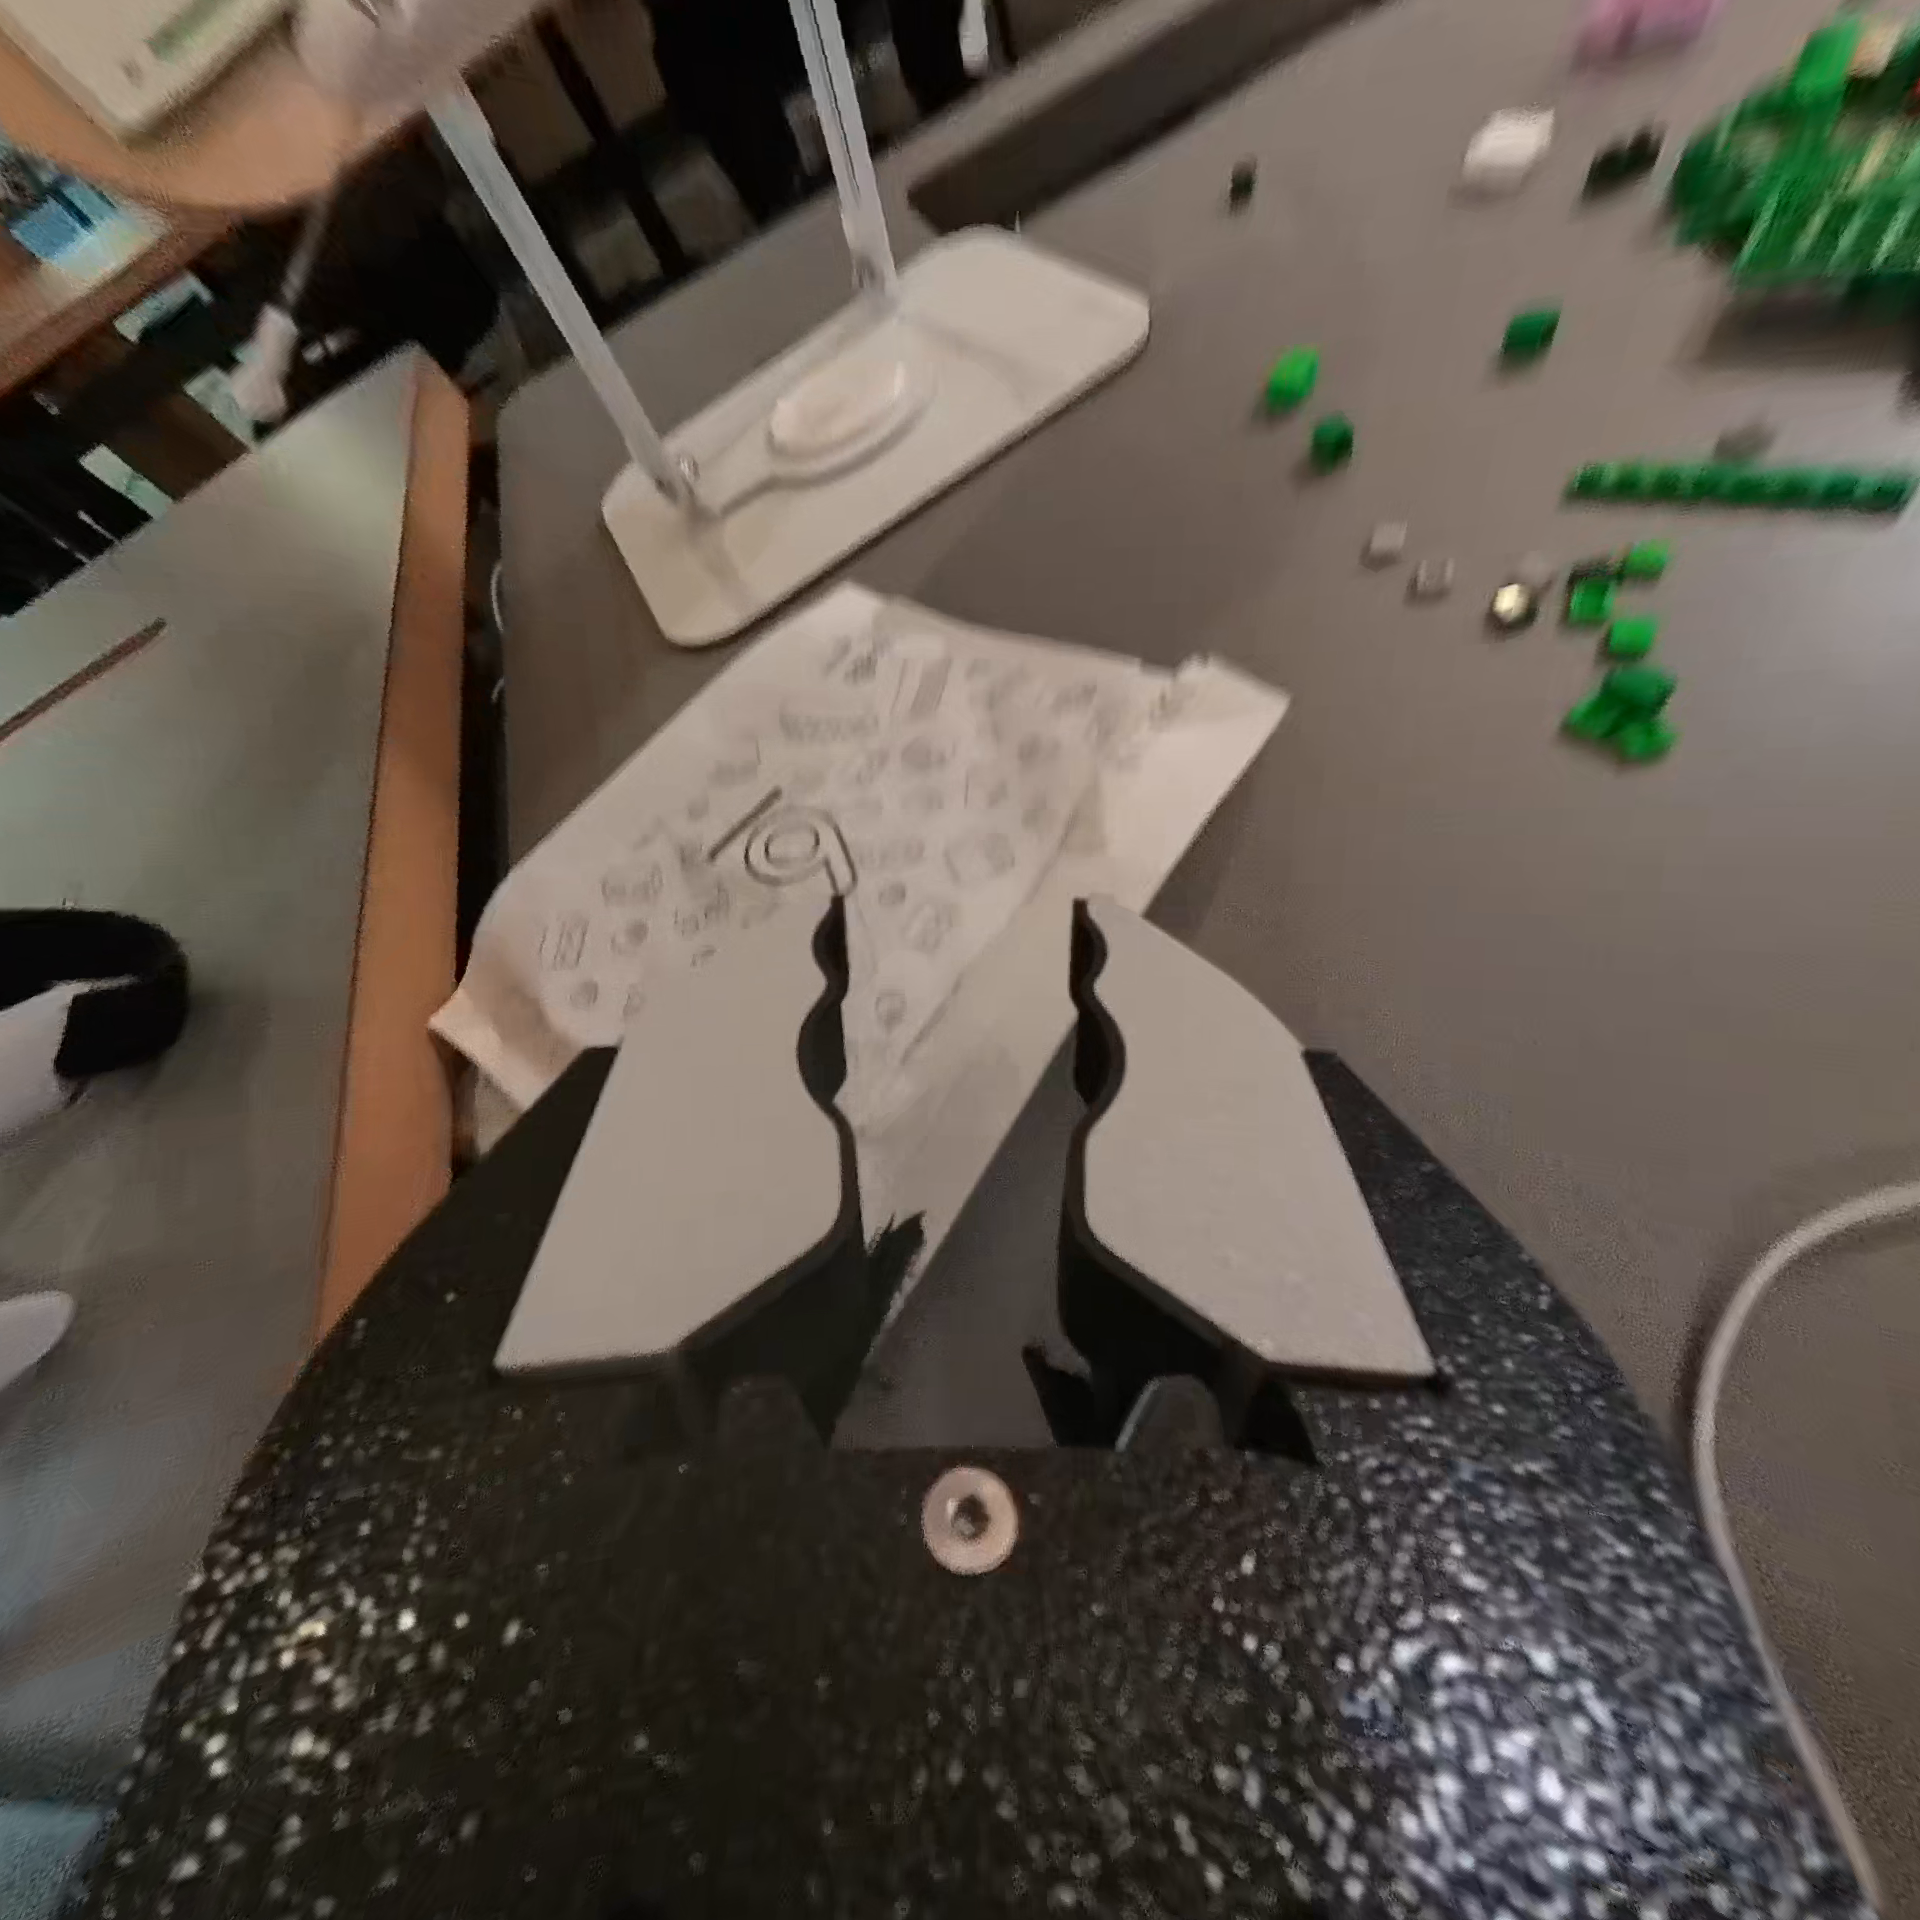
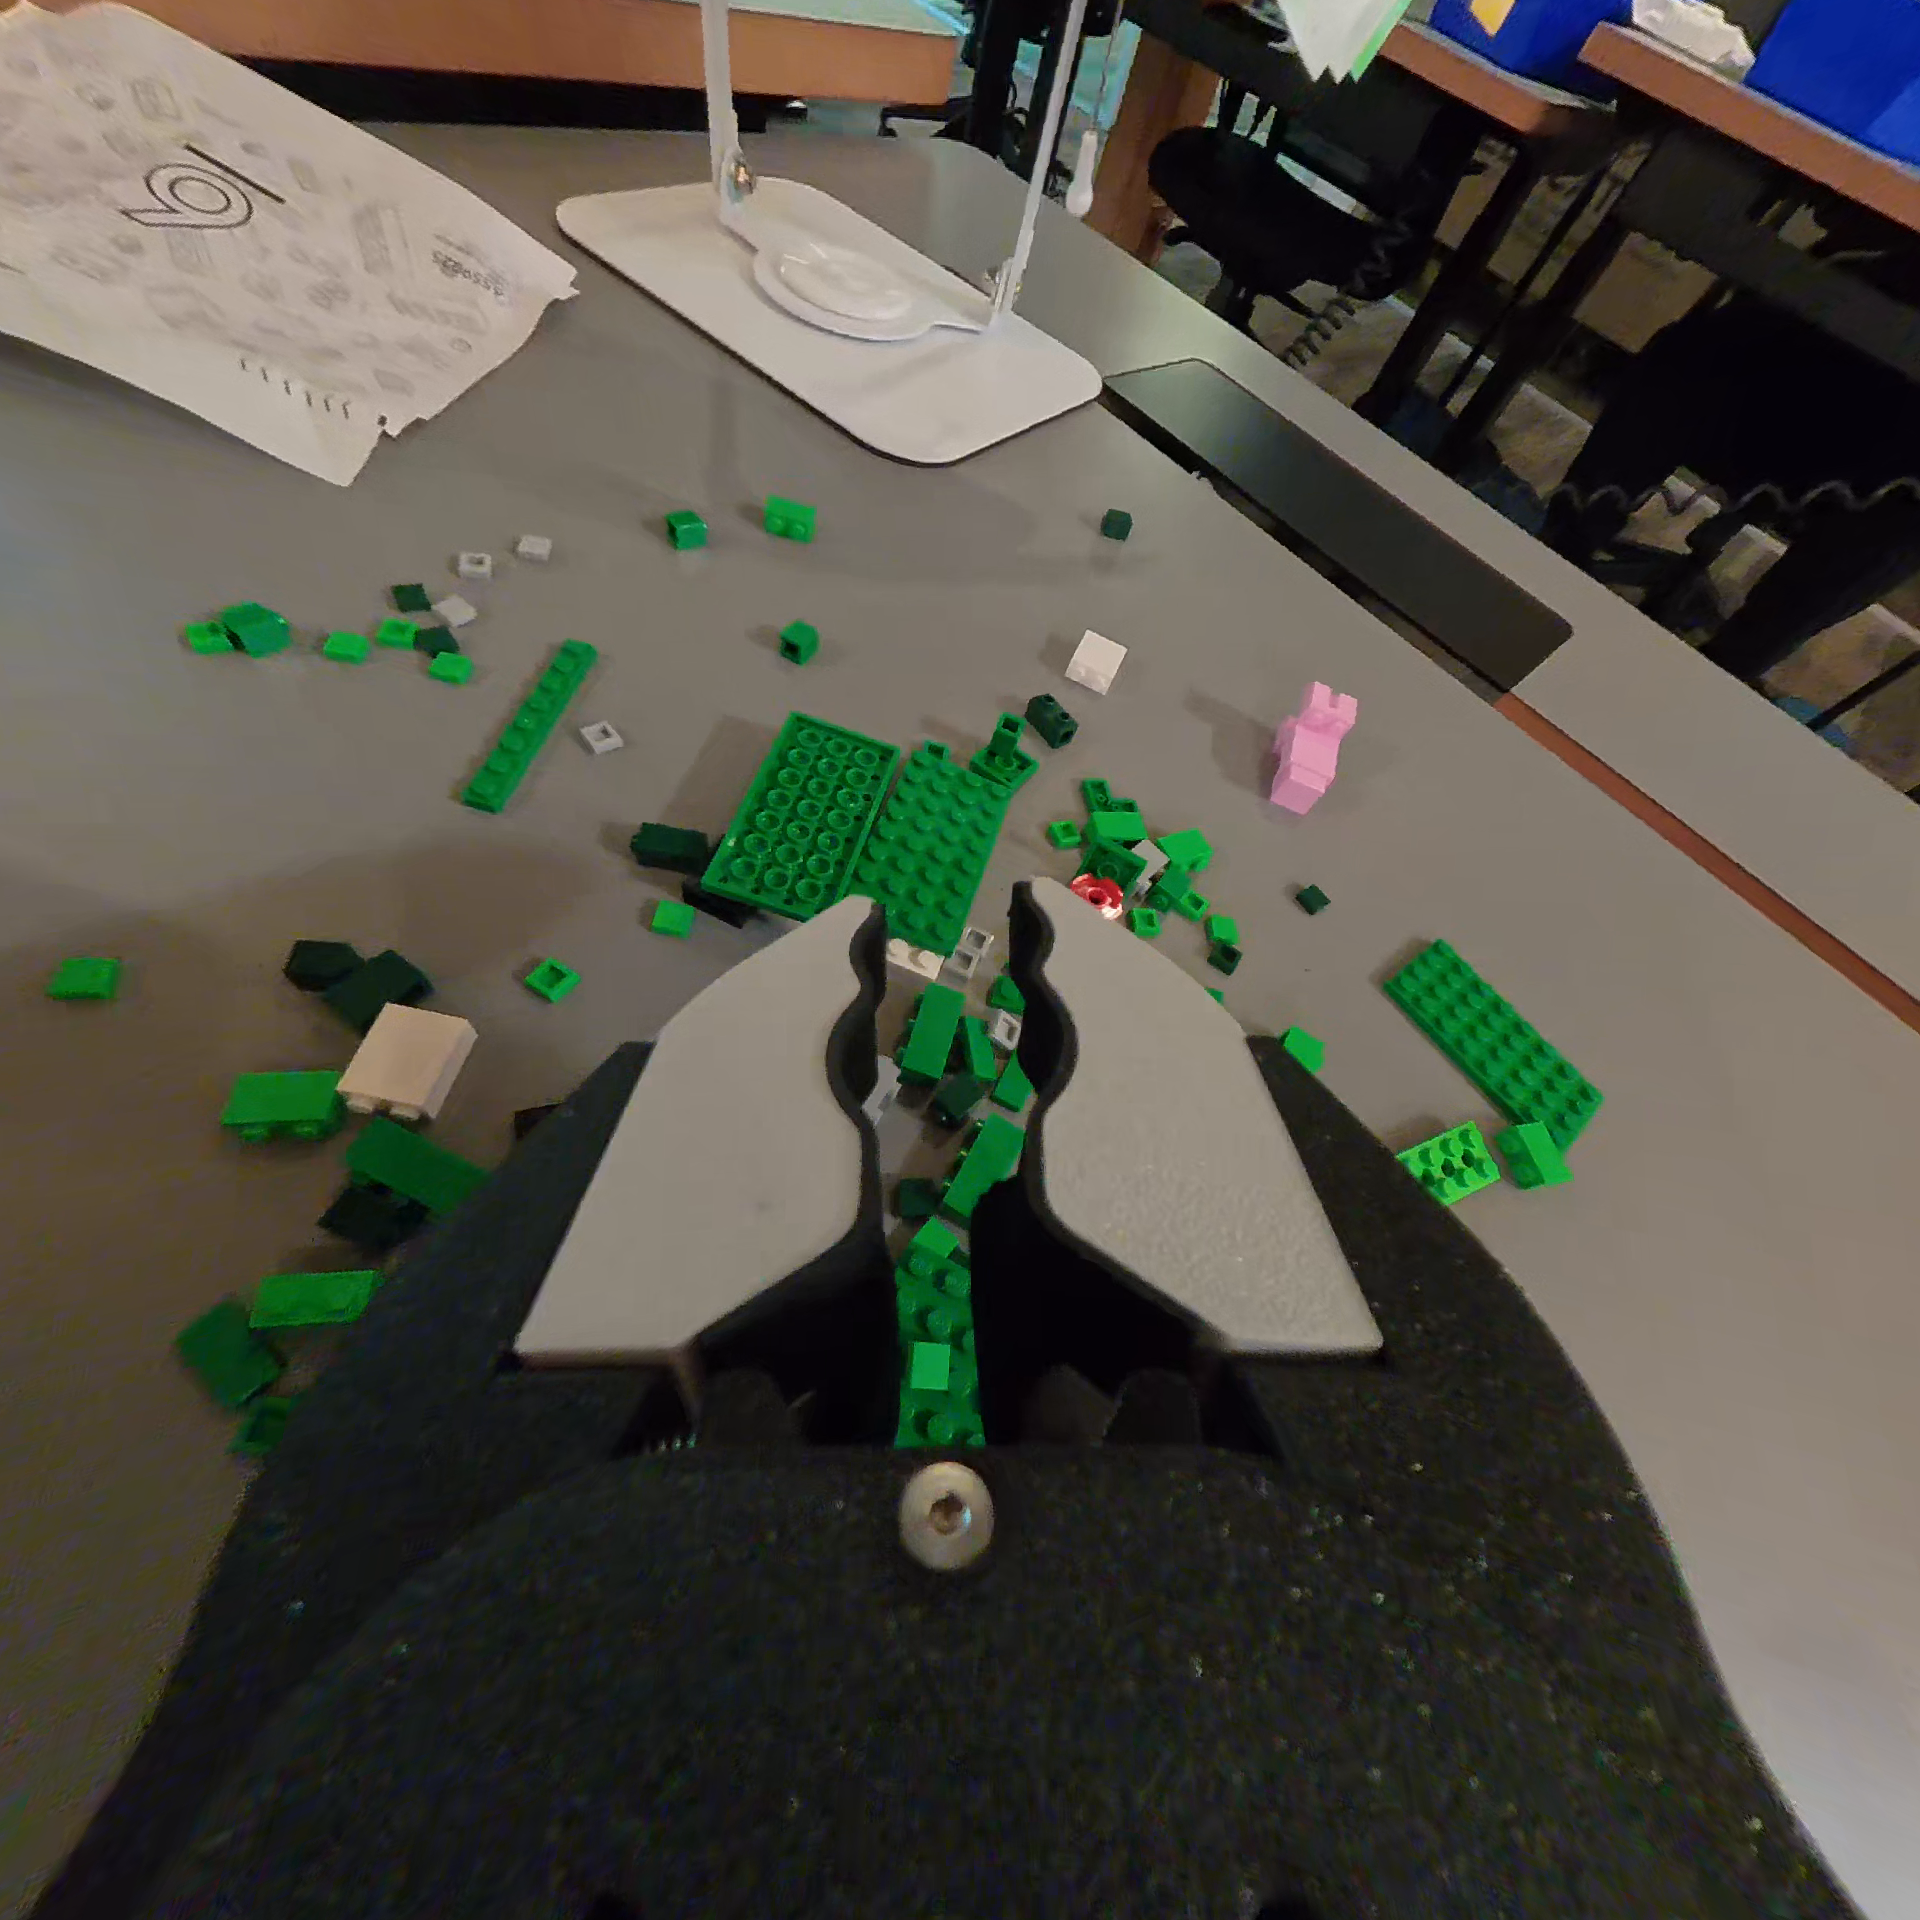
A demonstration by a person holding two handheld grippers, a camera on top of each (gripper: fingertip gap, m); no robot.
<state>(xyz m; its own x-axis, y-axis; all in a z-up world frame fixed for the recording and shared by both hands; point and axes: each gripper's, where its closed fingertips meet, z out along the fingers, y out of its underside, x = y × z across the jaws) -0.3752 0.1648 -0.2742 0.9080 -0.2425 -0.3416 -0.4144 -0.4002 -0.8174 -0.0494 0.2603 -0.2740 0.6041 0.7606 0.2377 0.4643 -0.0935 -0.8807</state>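
My left gripper is open and empty. It hovers over a white printed paper bag lying on the grey table. This view is blurred. My right gripper is open with a narrower gap and holds nothing. It is low over a pile of small green bricks that shows between its fingers. Just ahead of it lie two green plates side by side, one with its underside up. A small red round piece lies by its right fingertip.
A white lamp base stands at the back, also in the left wrist view. A long green strip, a pink brick figure, a white brick and another green plate lie around. A cable curves at right. About 35 centimeters separates my left fingertips from my right. It is some 9 centimeters from my right tips to the small red round piece.
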